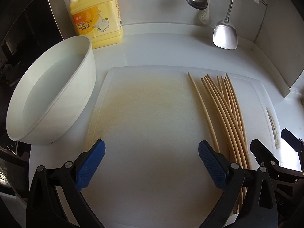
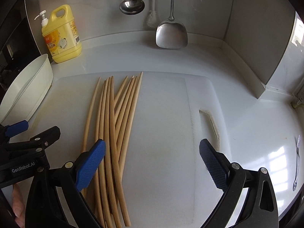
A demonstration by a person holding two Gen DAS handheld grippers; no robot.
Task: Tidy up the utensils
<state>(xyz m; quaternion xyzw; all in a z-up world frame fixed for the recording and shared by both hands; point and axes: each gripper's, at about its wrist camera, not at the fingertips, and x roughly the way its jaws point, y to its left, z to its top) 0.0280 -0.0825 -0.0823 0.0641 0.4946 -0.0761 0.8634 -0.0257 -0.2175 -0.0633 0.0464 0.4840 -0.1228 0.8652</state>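
1. Chopsticks (image 2: 114, 125) lay in a loose pile on the white cutting board (image 2: 163, 133), some crossing over others, w/ thin tips pointing to the back wall. They prob. needed lining up.
2. Left gripper (image 1: 151, 153) hung over the bare, stained part of the board, just beside the pile. Its blue pads (image 1: 90, 166) were wide apart & it held nothing.
3. Right gripper (image 2: 152, 153) was wide open too, holding nothing. Its left pad sat over the pile; I couldn't tell if it touched the sticks.
4. White bowl (image 1: 51, 95) w/ water in it stood left of the board, maybe for washing.
5. Ladle (image 2: 131, 4) & metal spatula (image 2: 171, 34) hung on the back wall, out of the way. A small fork (image 2: 297, 161) lay on the counter, far right.
6. Yellow dish soap jug (image 1: 96, 13) w/ a pump stood at the back. Its label had Chinese words, incl. 洗洁精.
7. "GenRobot.AI" was printed on the left gripper, seen from the right wrist cam.
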